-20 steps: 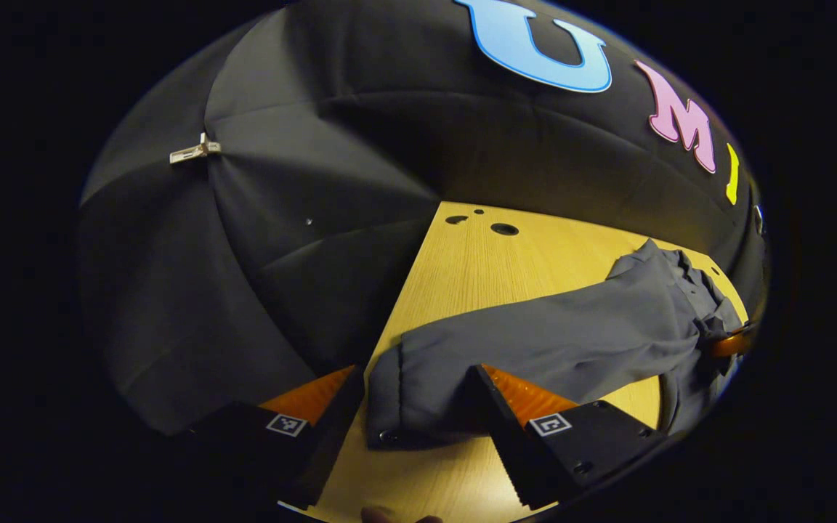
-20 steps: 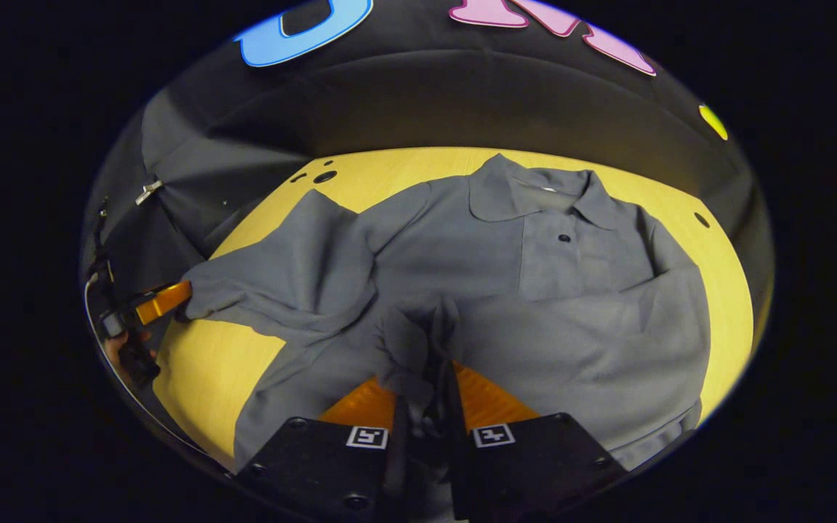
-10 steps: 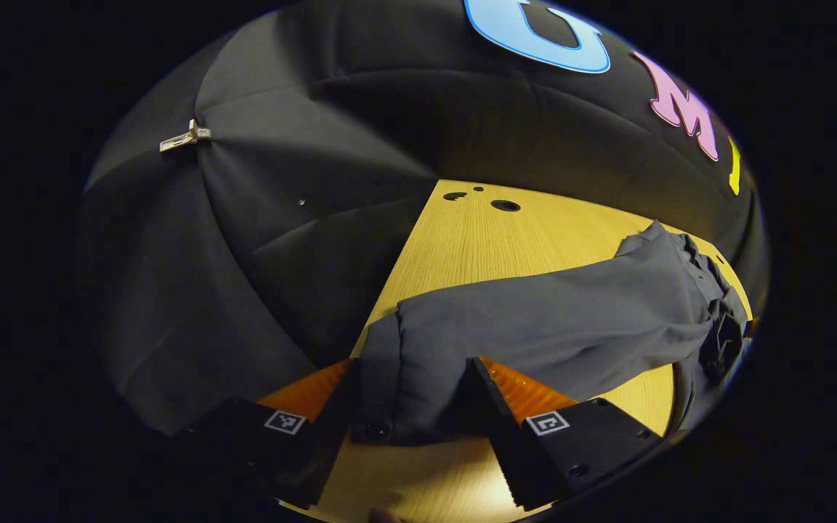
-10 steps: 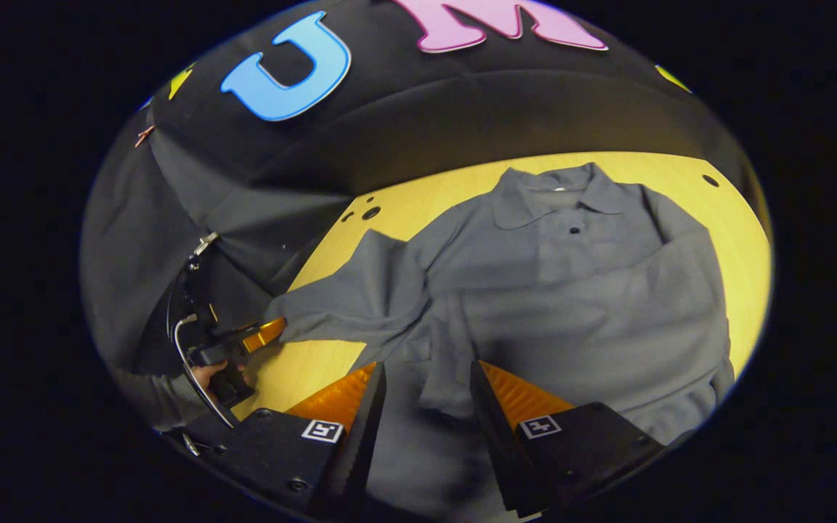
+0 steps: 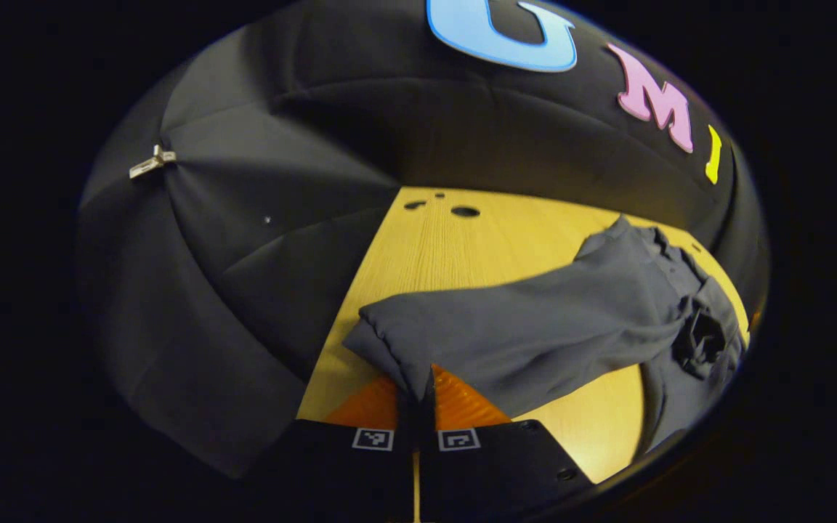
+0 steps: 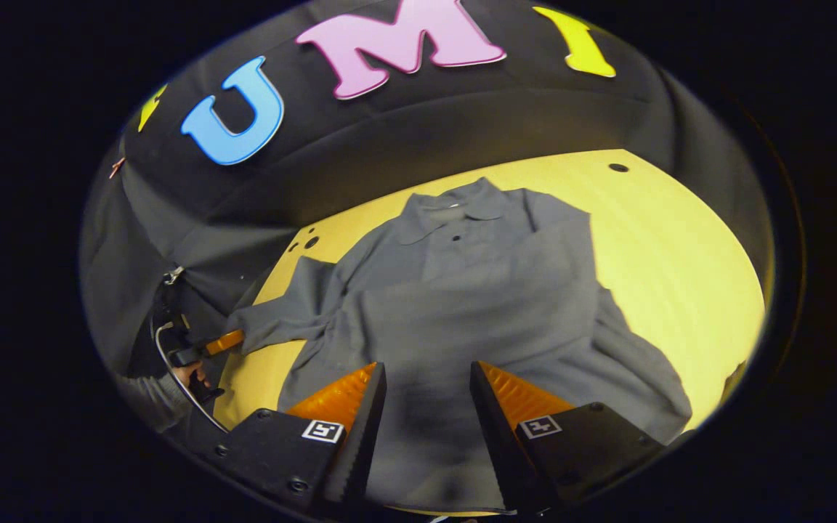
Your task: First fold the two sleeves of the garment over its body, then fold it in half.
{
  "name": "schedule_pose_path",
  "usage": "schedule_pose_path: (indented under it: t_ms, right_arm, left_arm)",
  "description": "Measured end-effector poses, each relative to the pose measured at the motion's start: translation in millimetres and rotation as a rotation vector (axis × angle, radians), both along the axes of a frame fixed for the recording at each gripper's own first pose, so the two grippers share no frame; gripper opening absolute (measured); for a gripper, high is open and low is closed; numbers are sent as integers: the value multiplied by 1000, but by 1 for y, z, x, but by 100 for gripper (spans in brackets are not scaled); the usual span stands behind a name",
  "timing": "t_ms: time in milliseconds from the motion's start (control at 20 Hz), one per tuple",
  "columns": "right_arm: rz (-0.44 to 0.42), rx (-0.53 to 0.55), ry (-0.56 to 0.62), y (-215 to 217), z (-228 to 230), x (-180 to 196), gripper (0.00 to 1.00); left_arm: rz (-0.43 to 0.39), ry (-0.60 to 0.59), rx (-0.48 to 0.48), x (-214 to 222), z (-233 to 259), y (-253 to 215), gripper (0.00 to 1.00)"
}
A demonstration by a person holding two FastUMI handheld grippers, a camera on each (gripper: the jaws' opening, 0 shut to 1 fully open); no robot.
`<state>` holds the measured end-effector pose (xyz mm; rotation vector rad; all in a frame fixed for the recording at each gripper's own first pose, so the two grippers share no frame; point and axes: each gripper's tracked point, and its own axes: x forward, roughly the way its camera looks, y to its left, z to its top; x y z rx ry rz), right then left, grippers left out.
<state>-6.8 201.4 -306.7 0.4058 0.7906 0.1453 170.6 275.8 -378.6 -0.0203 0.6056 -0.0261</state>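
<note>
sleeve cuff [image 5: 389,341] pinched in left gripper [image 5: 416,388]

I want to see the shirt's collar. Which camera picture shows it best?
The right gripper view. There the collar lies flat at the far end of the grey shirt, seen from above with a button below it. The left gripper view shows the shirt side-on, mostly one sleeve, and I can't pick out the collar.

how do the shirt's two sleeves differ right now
One sleeve stretches out sideways off the shirt body; the other sleeve lies folded across the chest. The outstretched one's cuff is pinched in the left tool; the folded one lies free, the right tool open above the hem. Both are grey.
</note>
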Motion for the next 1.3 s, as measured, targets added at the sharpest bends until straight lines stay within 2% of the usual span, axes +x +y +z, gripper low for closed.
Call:
schedule_pose_path:
  t_ms: [350,550,700,850,1050,1300]
  right_arm:
    - [-62,-73,23,-76,-10,-37,72]
    - [-103,-71,44,-109,-17,-43,72]
    - [-95,-85,53,-126,-24,-47,72]
    - [-92,-82,57,-140,-28,-48,72]
    - [-103,-67,65,-153,-35,-47,72]
    - [-105,-67,77,-169,-45,-51,72]
  left_arm:
    - [51,-216,22,-18,118,-17,7]
    - [-2,-325,18,-22,185,-65,7]
    - [-76,-377,36,-24,221,-122,7]
    - [-176,-374,43,-28,231,-189,7]
    - [-275,-336,-20,-31,228,-274,7]
    - [-346,-269,-88,-38,202,-363,7]
